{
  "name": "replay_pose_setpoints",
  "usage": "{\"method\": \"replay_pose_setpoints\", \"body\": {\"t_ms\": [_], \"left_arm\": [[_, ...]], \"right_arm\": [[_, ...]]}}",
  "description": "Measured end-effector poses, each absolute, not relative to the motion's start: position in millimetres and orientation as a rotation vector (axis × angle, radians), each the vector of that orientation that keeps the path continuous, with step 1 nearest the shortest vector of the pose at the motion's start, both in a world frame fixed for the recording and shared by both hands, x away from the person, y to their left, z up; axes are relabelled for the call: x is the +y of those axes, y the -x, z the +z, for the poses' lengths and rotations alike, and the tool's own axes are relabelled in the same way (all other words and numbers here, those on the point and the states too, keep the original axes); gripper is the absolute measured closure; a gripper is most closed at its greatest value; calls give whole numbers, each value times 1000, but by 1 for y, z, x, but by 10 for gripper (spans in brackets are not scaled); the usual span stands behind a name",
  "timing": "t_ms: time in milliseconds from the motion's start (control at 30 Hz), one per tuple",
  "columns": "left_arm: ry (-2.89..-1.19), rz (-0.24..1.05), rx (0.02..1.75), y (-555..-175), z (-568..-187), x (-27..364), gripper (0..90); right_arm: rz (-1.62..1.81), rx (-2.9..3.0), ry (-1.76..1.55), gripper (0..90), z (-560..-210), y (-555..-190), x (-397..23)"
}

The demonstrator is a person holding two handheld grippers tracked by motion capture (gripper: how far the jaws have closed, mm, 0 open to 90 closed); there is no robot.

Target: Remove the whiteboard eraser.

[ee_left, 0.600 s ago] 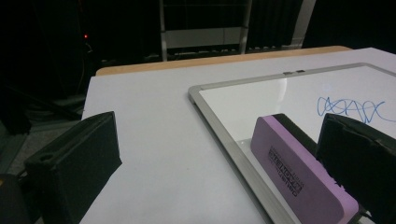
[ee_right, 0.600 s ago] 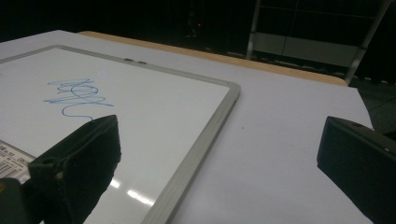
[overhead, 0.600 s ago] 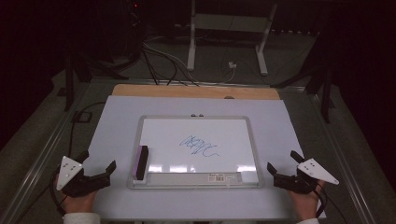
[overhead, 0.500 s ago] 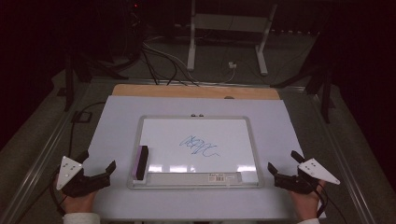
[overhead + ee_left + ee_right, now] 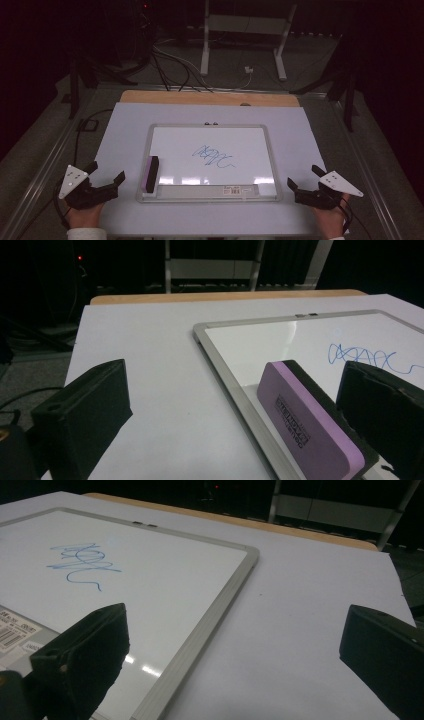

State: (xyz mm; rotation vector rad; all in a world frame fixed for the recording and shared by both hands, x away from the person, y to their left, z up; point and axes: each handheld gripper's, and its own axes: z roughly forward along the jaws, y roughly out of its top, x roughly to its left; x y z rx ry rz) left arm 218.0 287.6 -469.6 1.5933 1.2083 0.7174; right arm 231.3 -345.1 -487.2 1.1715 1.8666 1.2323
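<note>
dark room, white table, whiteboard between two open grippers

white sheeting covers the table (image 5: 125, 125), with a whiteboard (image 5: 212, 130) lying flat at its middle, blue scribble (image 5: 214, 157) on it. an eraser (image 5: 151, 173), purple with a black back, stands on edge at the board's left rim. the left gripper (image 5: 106, 181) rests just left of the eraser, jaws wide apart, nothing between them. the right gripper (image 5: 305, 184) sits by the board's right corner, jaws spread and empty too.

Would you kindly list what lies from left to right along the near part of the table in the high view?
Left gripper → eraser → blue scribble → barcode label → right gripper.
</note>
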Motion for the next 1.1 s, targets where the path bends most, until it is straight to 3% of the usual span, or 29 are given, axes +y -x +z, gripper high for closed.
{"method": "replay_pose_setpoints", "body": {"t_ms": [1100], "left_arm": [[-1774, 520, 1256, -251, -489, 242, 105]], "right_arm": [[1260, 1843, -1169, 2, -486, -229, -342]]}}
